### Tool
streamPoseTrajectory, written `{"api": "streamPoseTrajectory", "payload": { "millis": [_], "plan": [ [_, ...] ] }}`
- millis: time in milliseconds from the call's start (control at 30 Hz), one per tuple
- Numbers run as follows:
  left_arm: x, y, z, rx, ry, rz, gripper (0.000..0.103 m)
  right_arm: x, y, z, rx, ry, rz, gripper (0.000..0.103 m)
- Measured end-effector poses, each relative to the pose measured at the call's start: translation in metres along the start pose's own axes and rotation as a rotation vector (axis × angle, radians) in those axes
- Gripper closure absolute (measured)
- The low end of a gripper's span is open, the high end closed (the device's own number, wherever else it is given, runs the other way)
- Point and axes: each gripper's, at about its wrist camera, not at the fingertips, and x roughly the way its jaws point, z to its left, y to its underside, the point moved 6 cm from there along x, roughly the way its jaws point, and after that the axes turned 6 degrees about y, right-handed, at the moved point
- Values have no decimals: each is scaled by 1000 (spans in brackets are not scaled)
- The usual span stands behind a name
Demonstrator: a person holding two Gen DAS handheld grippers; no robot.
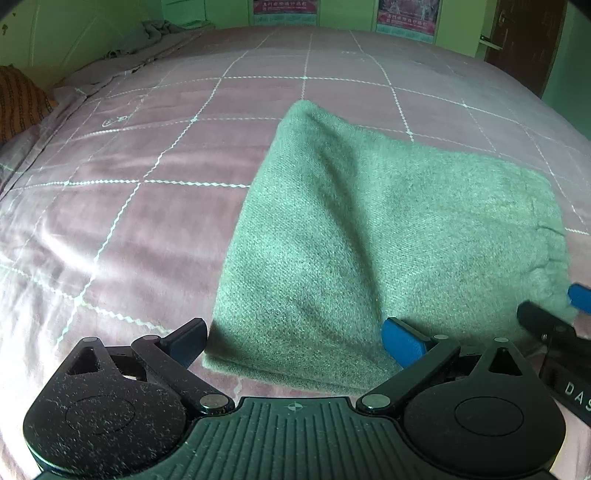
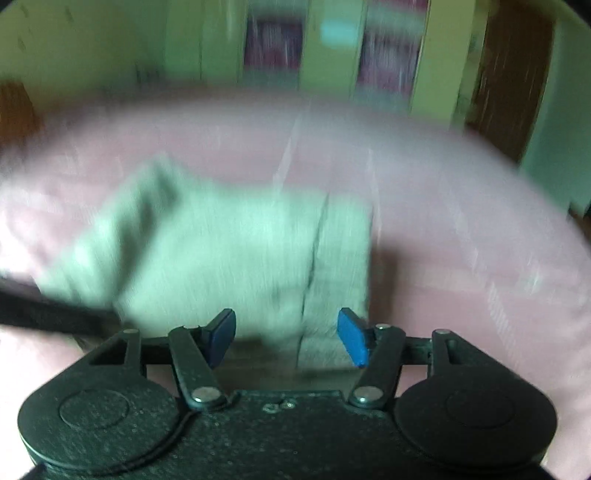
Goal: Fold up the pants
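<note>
On the bed, folded green pants lie right of centre, with bare pink cover left and beyond. Both jaws spread: left hand-held gripper at the near fold, right hand-held gripper over the near right edge.

Pants: one green knit pair, folded, lying ahead of the left jaws and partly between them.

Grippers: two. Left gripper, jaws spread wide with nothing held; right gripper, jaws likewise apart, its view badly blurred.

Blue fingertips: two per gripper.

Bed: one, under a pink cover with a pale grid pattern, beyond the jaws.

Patterned orange cushion: one, far left of the left jaws.

Crumpled grey cloth: one heap, far ahead and left.

Wall posters: two, far ahead.

Brown door: one, far right.
</note>
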Motion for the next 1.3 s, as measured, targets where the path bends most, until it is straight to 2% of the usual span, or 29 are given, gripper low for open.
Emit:
{"api": "streamPoseTrajectory", "payload": {
  "millis": [133,267,500,800,933,1067,1200,1300],
  "plan": [
    [-2,-1,2,5,10,2,3,-7,-5,-2,-3,-8,-19,40],
    [-9,-3,6,-10,26,-6,3,-20,-7,-12,49,-35,-21,40],
    [-16,-5,25,-38,26,-9,3,-20,8,-35,202,-99,57,37],
    [4,-21,44,-80,36,31,3,4,14,-56,424,-226,146,31],
    [15,-33,65,-149,109,54,3,12,13,-67,481,-278,172,27],
    [35,-38,83,-230,197,128,3,23,12,-69,477,-320,208,23],
    [51,-36,84,-233,273,189,3,24,10,-76,508,-369,216,23],
    [57,-37,74,-208,361,219,3,26,6,-87,538,-386,209,23]
  ]
}}
